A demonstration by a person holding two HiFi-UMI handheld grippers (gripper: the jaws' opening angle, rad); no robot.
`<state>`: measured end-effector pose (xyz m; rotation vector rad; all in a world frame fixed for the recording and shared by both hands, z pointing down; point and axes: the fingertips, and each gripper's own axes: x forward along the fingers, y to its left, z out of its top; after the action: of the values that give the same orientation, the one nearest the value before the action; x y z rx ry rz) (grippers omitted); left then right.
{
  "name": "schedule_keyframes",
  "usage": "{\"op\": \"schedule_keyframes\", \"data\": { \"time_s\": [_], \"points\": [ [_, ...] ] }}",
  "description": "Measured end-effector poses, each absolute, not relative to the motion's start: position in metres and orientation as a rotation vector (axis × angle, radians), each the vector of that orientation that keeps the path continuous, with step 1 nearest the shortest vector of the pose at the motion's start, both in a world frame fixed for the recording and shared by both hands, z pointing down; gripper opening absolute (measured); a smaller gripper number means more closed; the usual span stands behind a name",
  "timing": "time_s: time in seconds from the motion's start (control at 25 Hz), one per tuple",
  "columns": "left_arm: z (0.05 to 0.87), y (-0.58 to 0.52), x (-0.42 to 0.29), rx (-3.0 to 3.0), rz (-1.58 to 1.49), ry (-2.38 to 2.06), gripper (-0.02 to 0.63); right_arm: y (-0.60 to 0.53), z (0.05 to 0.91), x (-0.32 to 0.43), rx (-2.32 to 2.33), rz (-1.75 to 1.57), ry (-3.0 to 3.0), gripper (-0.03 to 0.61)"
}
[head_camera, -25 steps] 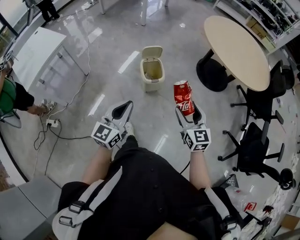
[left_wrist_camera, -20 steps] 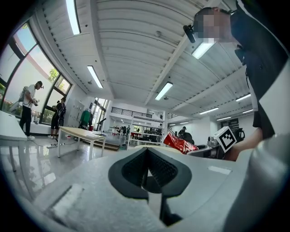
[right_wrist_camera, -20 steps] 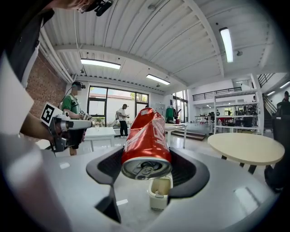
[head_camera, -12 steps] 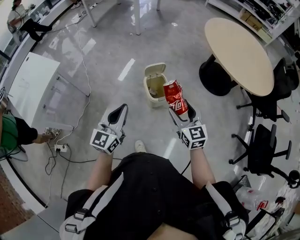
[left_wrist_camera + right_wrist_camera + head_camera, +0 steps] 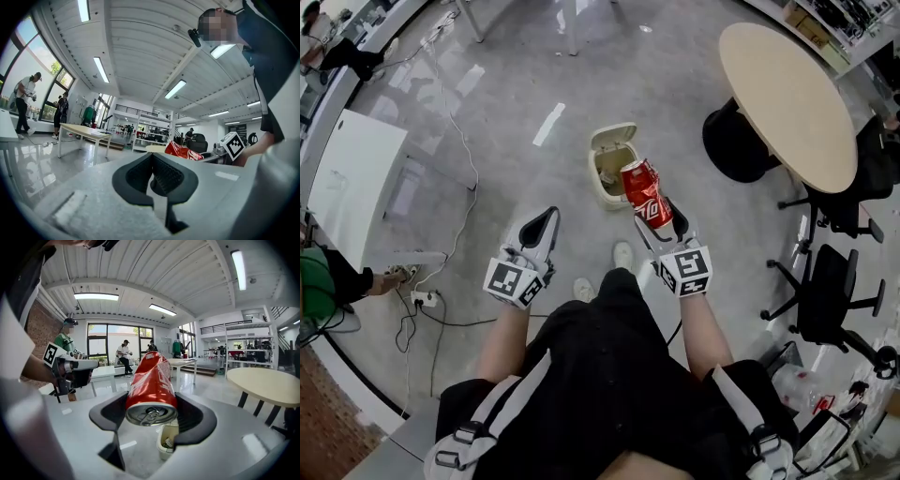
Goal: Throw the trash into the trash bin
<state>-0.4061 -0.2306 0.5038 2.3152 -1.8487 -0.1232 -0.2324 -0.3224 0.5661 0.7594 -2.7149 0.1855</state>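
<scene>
A small beige trash bin (image 5: 609,169) stands on the grey floor with its lid flipped up; some trash lies inside. My right gripper (image 5: 660,214) is shut on a dented red soda can (image 5: 644,193), whose far end overlaps the bin's right rim in the head view. In the right gripper view the can (image 5: 151,383) fills the gap between the jaws and the bin (image 5: 167,440) shows just below it. My left gripper (image 5: 545,217) is held level to the left of the can, shut with nothing in it; its pads (image 5: 161,172) meet.
A round beige table (image 5: 783,94) on a black base stands at the right, with black office chairs (image 5: 830,291) nearer me. A white table (image 5: 352,183) and floor cables with a power strip (image 5: 422,298) lie at the left. My shoes (image 5: 623,253) are just short of the bin.
I have walked toward the bin with both grippers. The bin has come nearer, and the can has shifted from its right side to overlapping its rim. Both grips are unchanged.
</scene>
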Motion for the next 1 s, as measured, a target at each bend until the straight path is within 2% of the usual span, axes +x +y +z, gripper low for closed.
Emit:
{"op": "schedule_keyframes", "data": {
  "time_s": [0.44, 1.0],
  "points": [
    [0.523, -0.324, -0.393, 2.29, -0.114, -1.82, 0.0, -0.407, 0.617, -0.245, 0.627, 0.248, -2.612, 0.309],
    [0.588, -0.39, -0.39, 2.091, -0.075, -1.786, 0.0, -0.44, 0.763, -0.263, 0.384, 0.535, -2.309, 0.31]
  ]
}}
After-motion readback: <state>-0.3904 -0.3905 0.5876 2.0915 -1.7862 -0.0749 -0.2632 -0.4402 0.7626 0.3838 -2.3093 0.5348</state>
